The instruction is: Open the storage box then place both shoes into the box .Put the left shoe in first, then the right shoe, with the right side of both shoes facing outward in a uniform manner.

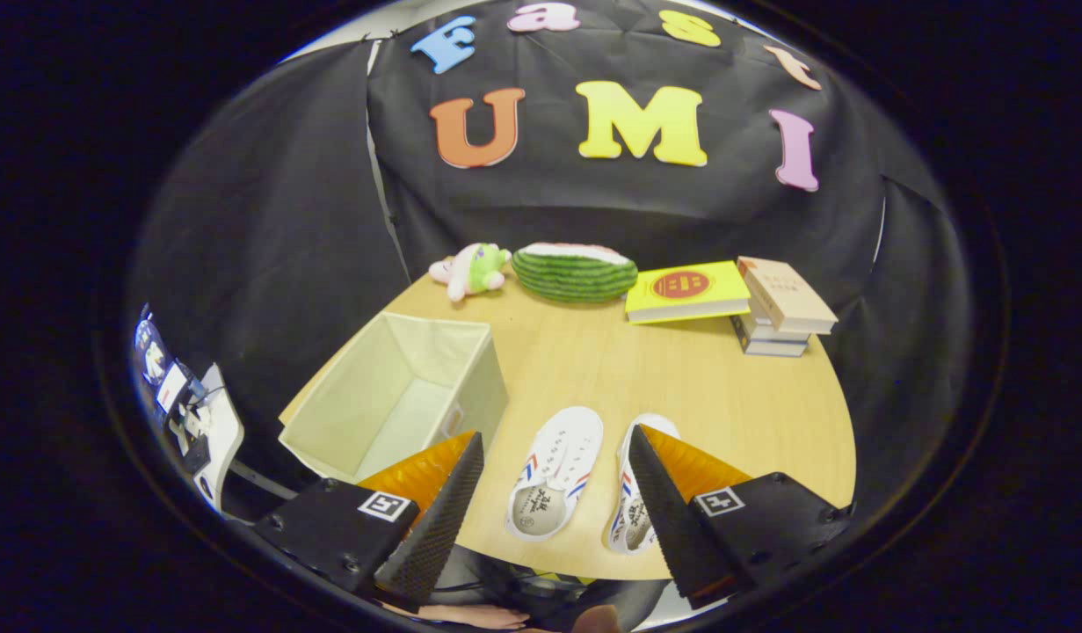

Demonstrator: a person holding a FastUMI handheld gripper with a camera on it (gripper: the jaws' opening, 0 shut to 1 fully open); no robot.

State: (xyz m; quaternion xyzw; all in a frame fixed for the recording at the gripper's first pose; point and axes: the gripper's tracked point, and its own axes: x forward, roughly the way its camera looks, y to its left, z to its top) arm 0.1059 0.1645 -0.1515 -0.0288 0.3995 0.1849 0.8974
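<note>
Now fingers (554, 492) spread wide, holding nothing, above counter (751, 396) edge. Left shoe (555, 470) sits between them, right shoe (633, 501) partly behind right finger. Storage box (400, 396) open, just left.

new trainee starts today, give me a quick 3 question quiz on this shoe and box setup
1. True or false: the storage box already stands open, with no shoe inside.
2. What lies between the spread fingers of the gripper? A) a book B) the left-hand white shoe C) the plush toy
3. Fill in: the yellow book leans on a stack of ____.

Key: 1 true. 2 B; the other shoe is partly hidden behind a finger. 3 books.
</note>
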